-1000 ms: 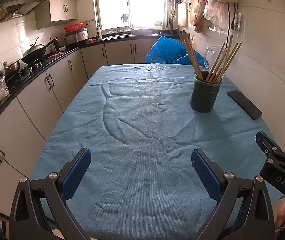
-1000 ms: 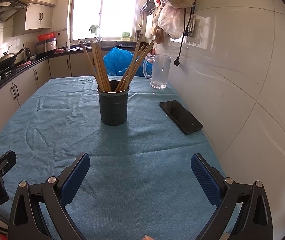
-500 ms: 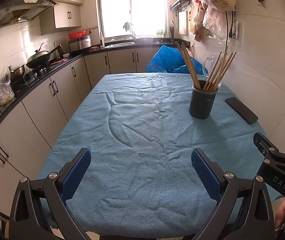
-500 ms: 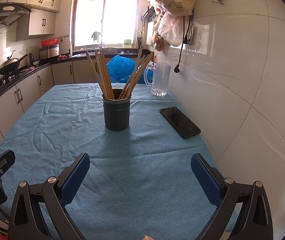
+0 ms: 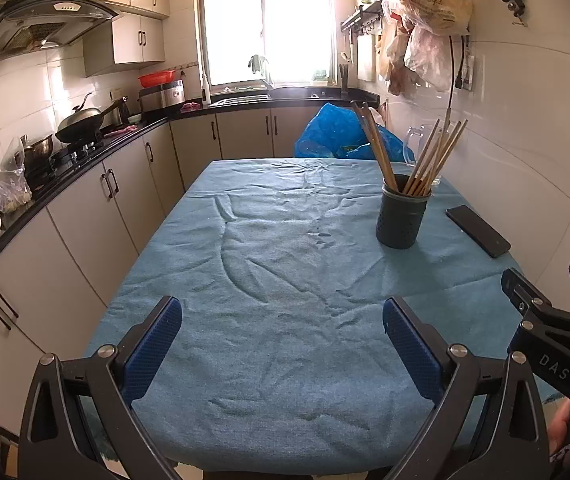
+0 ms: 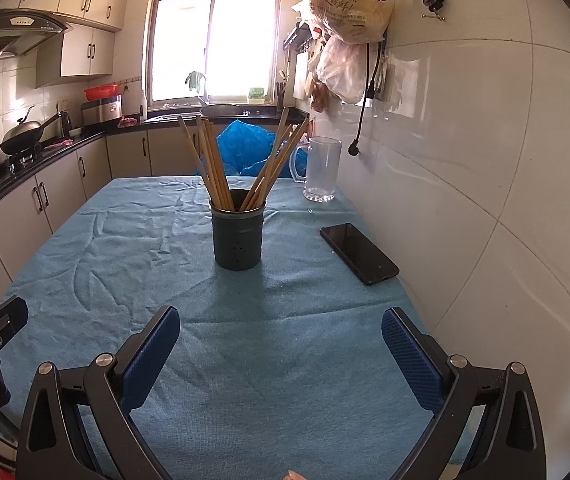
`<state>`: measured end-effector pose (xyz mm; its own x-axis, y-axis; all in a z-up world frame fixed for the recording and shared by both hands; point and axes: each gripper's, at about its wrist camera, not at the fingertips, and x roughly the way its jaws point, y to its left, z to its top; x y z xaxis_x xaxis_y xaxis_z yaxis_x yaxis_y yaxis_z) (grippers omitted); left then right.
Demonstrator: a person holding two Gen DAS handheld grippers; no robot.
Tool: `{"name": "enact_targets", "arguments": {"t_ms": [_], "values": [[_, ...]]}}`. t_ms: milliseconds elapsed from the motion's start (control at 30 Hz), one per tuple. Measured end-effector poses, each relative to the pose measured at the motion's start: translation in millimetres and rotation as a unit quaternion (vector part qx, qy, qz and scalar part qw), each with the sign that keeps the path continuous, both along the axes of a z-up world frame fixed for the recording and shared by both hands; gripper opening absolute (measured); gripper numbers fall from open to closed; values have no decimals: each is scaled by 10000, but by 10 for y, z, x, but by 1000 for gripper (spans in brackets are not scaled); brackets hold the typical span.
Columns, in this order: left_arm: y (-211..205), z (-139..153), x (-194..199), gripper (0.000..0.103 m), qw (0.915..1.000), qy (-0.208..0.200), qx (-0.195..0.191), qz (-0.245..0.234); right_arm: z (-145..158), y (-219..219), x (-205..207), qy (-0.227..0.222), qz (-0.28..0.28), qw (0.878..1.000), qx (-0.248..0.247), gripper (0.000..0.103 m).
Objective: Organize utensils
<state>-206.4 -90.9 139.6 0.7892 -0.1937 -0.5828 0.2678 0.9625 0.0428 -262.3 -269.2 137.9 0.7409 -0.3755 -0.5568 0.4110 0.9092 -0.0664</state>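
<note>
A dark perforated utensil holder (image 5: 401, 220) (image 6: 238, 236) stands upright on the blue tablecloth (image 5: 285, 280) (image 6: 245, 340), right of centre. Several wooden chopsticks (image 5: 425, 160) (image 6: 213, 160) fan out of it in two bunches. My left gripper (image 5: 283, 344) hangs open over the near edge of the table, nothing between its blue pads. My right gripper (image 6: 281, 346) is open too, well short of the holder, and shows at the right edge of the left wrist view (image 5: 545, 320).
A black phone (image 5: 477, 230) (image 6: 359, 253) lies flat right of the holder, near the tiled wall. A glass jug (image 6: 321, 170) and a blue plastic bag (image 5: 337, 132) sit at the far end. Kitchen cabinets and a stove with a wok (image 5: 81, 124) run along the left.
Both grippers have drawn back and risen from the table, so the holder looks smaller and farther. Both have stayed open.
</note>
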Motion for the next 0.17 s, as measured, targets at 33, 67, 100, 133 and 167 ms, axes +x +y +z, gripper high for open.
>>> {"name": "enact_targets", "arguments": {"t_ms": [33, 67, 100, 133, 167], "values": [[4, -4, 12, 100, 10000, -7, -1, 32, -5, 2, 14, 10, 10, 10000, 3, 103], [24, -6, 22, 100, 10000, -38, 4, 90, -11, 2, 28, 21, 15, 10000, -1, 103], [47, -4, 42, 100, 9997, -88, 3, 217, -24, 0, 50, 42, 28, 10000, 1, 103], [84, -6, 88, 100, 9994, -82, -23, 332, -37, -12, 72, 63, 38, 10000, 15, 103], [121, -19, 150, 100, 9993, -27, -55, 378, -60, -46, 107, 105, 47, 9999, 80, 103]]}}
